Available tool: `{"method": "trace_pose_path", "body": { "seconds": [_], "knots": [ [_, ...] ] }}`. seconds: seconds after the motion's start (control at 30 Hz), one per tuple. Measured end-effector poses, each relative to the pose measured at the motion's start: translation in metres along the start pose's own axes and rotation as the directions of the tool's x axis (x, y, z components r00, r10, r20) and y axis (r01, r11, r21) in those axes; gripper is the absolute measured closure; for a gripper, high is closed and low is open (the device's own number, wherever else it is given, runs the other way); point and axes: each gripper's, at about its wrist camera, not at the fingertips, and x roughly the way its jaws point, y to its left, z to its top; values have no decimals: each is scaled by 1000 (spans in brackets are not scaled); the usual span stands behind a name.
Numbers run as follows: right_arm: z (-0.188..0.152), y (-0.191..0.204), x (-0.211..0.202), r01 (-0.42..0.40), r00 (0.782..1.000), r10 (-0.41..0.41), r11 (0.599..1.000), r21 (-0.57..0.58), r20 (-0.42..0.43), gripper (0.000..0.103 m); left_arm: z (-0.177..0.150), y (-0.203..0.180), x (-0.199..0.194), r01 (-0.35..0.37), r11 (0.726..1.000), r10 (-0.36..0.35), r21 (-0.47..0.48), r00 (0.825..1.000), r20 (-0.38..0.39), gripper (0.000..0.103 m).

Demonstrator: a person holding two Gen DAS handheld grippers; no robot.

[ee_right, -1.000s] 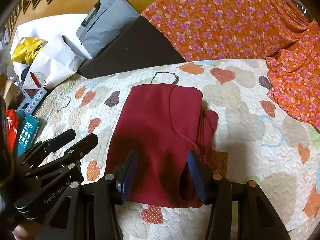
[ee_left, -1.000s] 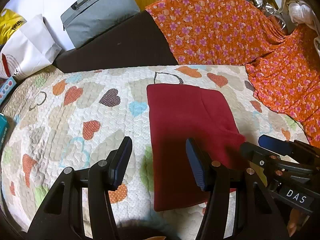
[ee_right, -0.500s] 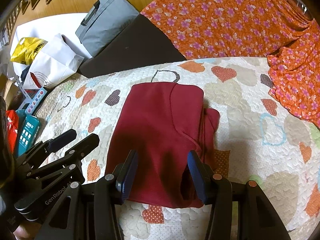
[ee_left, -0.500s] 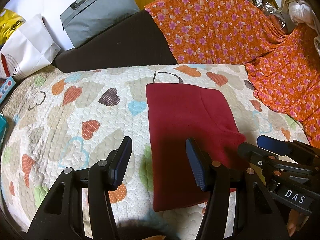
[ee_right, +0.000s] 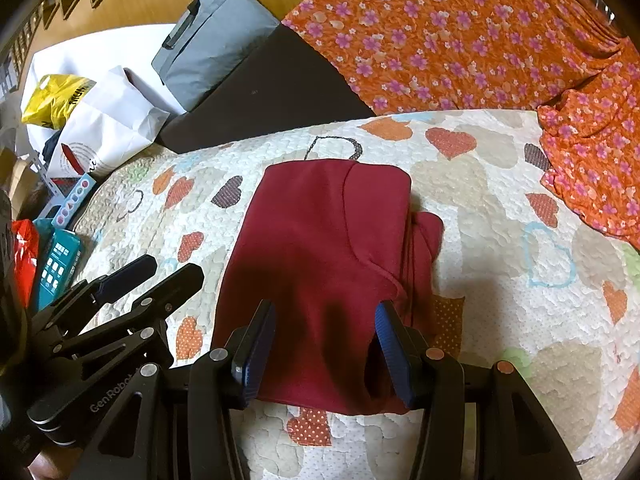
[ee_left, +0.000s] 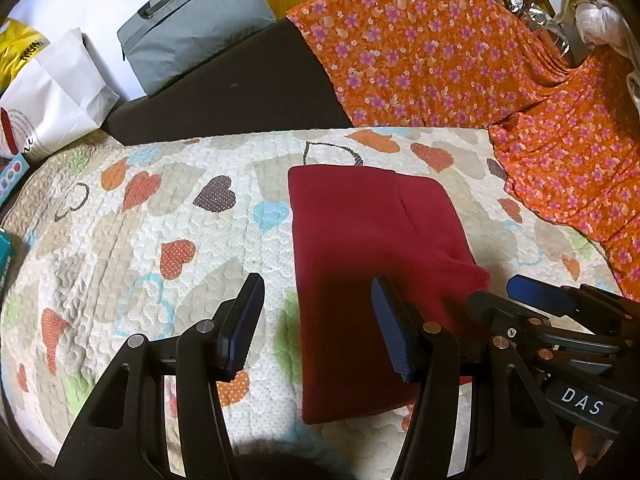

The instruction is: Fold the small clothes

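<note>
Status: the dark red fleece garment lies flat on the quilted heart-print bedspread, about mid-bed, already folded into a tidy rectangle. One layer overlaps on top with a curved seam edge showing, and a small lump of fabric, maybe a sleeve or hood, pokes out along its right side; can't tell which.

My left gripper hangs above the near-left edge of the garment, jaws apart, nothing between the pads. One pad is over bare bedspread, the other over red cloth, no visible contact. My right gripper is over the near edge of the same garment, jaws apart and straddling the cloth from above; I see no pinch, no fabric lifted. So both are released and empty.

Read on progress: this piece looks mostly done. The outline is square and the layers sit flat. Left, as I judge it: tuck in that stray bulge on the right, possibly one more fold from the near edge up to halve it, then set it aside.

No other small clothes visible on the quilt. The orange floral fabric draped at the far right is large and looks like a cover, not a task item. Grey zip bag and white paper bag at the far left are clutter, well apart from the work area.
</note>
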Motion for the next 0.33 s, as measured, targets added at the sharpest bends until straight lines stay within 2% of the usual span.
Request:
{"method": "trace_pose_path", "body": {
  "seconds": [0.33],
  "knots": [
    [-1, -3, 8, -15, 1000, 16, 1000, 16, -17, 53, 0, 9, 9, 20, 999, -20, -33, 1000, -13, 47]
  ]
}}
